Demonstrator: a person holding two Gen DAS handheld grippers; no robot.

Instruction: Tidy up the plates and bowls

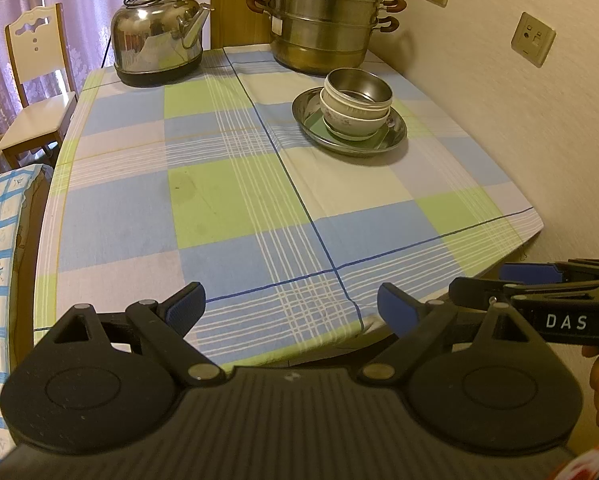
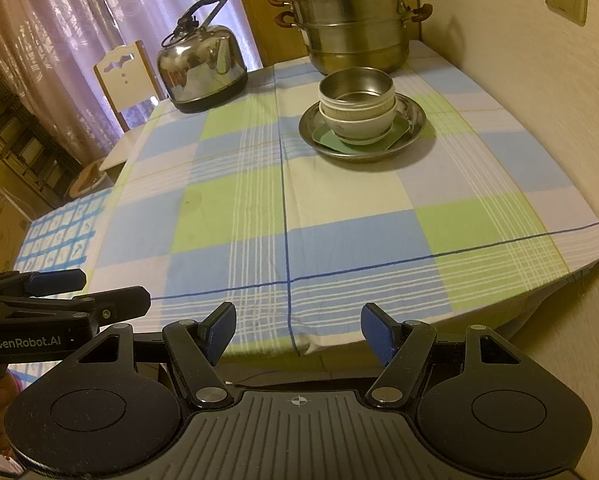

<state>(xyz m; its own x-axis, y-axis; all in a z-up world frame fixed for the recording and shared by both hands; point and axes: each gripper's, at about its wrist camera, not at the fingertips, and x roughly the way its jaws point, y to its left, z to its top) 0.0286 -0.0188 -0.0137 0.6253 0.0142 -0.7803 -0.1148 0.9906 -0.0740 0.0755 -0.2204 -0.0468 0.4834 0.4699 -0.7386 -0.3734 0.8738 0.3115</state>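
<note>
At the table's far right, a steel bowl (image 1: 359, 87) (image 2: 356, 85) sits nested on top of white bowls (image 1: 353, 120) (image 2: 357, 122). The stack rests on a green square plate (image 1: 319, 125) (image 2: 327, 136) inside a round steel plate (image 1: 349, 146) (image 2: 415, 120). My left gripper (image 1: 292, 308) hangs open over the near table edge, far from the stack, with nothing between its fingers. My right gripper (image 2: 298, 330) stands open at the same edge, also empty. Each gripper shows at the side of the other's view.
A steel kettle (image 1: 159, 36) (image 2: 203, 70) stands at the table's far left and a tiered steamer pot (image 1: 323, 16) (image 2: 355, 20) at the far right corner. A wall (image 1: 519, 112) runs along the right. A white chair (image 1: 39, 92) stands at the far left. The checked tablecloth (image 1: 227, 200) covers the table.
</note>
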